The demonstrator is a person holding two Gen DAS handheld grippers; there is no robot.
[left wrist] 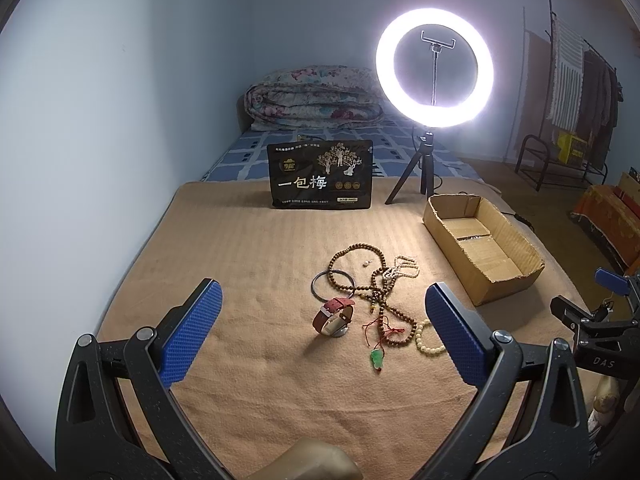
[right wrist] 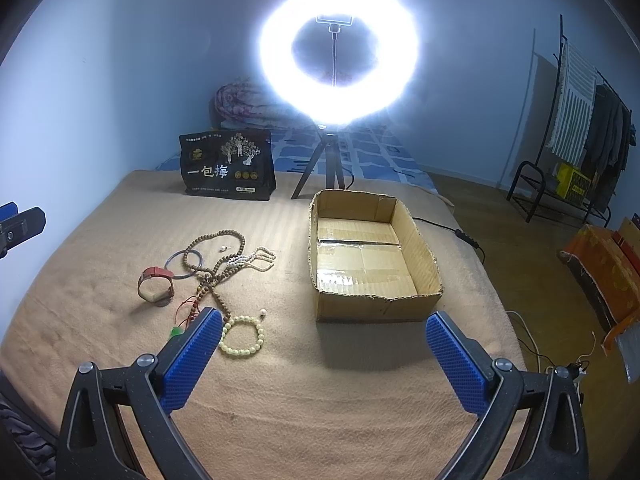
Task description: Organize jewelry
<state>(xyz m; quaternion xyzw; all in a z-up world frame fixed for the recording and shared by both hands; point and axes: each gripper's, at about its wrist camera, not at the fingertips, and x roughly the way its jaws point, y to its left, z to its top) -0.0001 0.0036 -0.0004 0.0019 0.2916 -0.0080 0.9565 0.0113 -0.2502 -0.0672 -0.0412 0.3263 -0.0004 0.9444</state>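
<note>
A pile of jewelry lies on a tan blanket (left wrist: 248, 360): a red-strap watch (left wrist: 334, 316), a dark bangle (left wrist: 332, 285), a long brown bead necklace (left wrist: 376, 280), a white bead strand (left wrist: 402, 268), a cream bead bracelet (right wrist: 242, 336) and a green pendant on red cord (left wrist: 377, 360). An open, empty cardboard box (right wrist: 372, 256) stands to the right of the pile. My left gripper (left wrist: 324, 316) is open, hovering short of the watch. My right gripper (right wrist: 324, 340) is open and empty, in front of the box; its left finger is near the bracelet.
A black snack bag (left wrist: 320, 174) stands at the back of the blanket. A lit ring light on a tripod (left wrist: 434, 68) stands beside it. A folded quilt (left wrist: 312, 98) lies behind. A clothes rack (right wrist: 580, 128) and floor clutter are at the right.
</note>
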